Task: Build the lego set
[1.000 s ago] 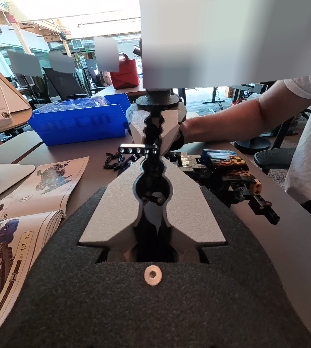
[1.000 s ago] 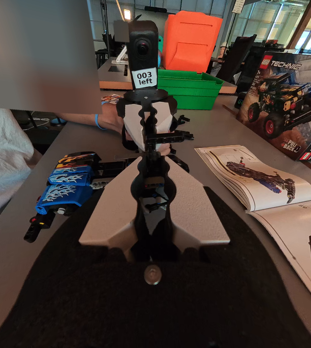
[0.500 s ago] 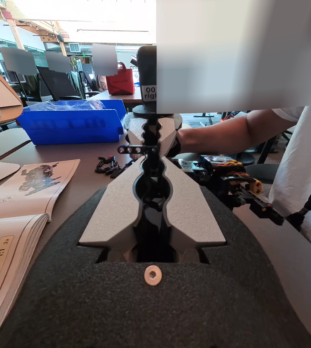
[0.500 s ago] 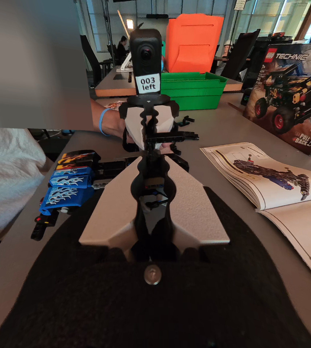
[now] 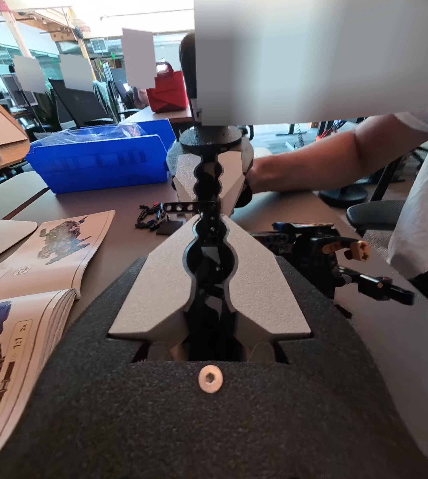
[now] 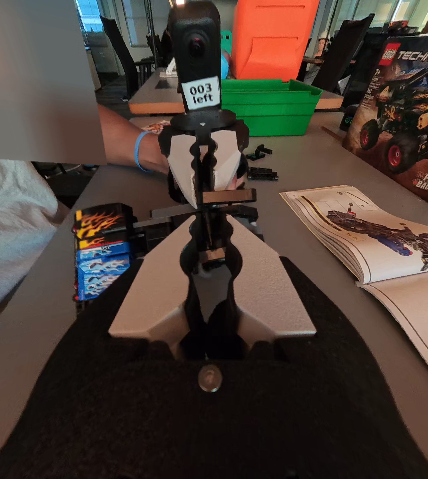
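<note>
1. The left tool (image 5: 209, 225) is clenched on a black beam (image 5: 181, 207) with a row of holes. The beam bends at a right angle: one leg runs down between the fingers and the other sticks out sideways, held above the middle of the bench (image 5: 91, 202).
2. The right tool (image 6: 209, 221) meets it tip to tip. Its jaws stand close together with a thin dark part between them. That spot is blurred in the right wrist view, so I cannot tell whether it truly grips.
3. The half-built truck (image 6: 101, 246) lies just behind the meeting tips, by the bench edge nearest the person. It has black panels with orange flame stickers and blue panels with white flames.
4. The instruction booklet (image 6: 376, 233) lies open towards the opposite edge, showing printed drawings of the model, page numbers and a small parts callout.
5. The set's box (image 6: 402, 116) stands at that same edge beyond the booklet. It bears a red brand logo, a product-line name, smaller print and a picture of a monster truck.
6. A white printed label (image 6: 202, 93) sits on the black camera above the left tool.
7. Loose black parts (image 5: 150, 220) lie on the bench near a blue bin (image 5: 98, 166).
8. A green bin (image 6: 267, 108) and an orange container (image 6: 270, 39) sit farther off.
</note>
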A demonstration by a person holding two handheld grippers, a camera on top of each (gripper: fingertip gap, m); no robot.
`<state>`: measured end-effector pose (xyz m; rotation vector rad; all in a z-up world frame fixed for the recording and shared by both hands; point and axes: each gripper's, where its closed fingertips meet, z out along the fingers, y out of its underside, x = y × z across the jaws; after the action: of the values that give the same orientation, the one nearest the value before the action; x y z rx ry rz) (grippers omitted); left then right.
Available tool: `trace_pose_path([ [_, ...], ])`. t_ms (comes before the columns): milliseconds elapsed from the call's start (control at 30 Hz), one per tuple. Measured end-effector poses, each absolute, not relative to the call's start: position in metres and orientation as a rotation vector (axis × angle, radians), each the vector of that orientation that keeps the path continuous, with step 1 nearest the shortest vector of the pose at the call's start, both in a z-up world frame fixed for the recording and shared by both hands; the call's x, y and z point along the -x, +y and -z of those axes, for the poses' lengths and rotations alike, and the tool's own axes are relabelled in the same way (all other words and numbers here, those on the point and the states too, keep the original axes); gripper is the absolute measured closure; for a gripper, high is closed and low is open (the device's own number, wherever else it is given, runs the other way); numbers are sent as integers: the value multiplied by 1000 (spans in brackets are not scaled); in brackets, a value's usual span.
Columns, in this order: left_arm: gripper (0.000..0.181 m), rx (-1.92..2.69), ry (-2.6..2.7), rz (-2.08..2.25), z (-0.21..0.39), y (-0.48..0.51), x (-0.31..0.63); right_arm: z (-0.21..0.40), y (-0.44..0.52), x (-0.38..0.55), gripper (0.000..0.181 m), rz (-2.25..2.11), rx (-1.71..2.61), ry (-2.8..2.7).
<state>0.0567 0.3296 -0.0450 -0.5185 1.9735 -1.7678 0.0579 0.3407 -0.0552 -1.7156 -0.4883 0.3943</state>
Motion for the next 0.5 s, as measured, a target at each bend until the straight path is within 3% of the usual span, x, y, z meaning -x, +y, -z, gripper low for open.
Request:
trace_pose_path([
  [500,174,505,2140,1507,74,341,-54,76,347,-60,163,-301,1838,-505],
])
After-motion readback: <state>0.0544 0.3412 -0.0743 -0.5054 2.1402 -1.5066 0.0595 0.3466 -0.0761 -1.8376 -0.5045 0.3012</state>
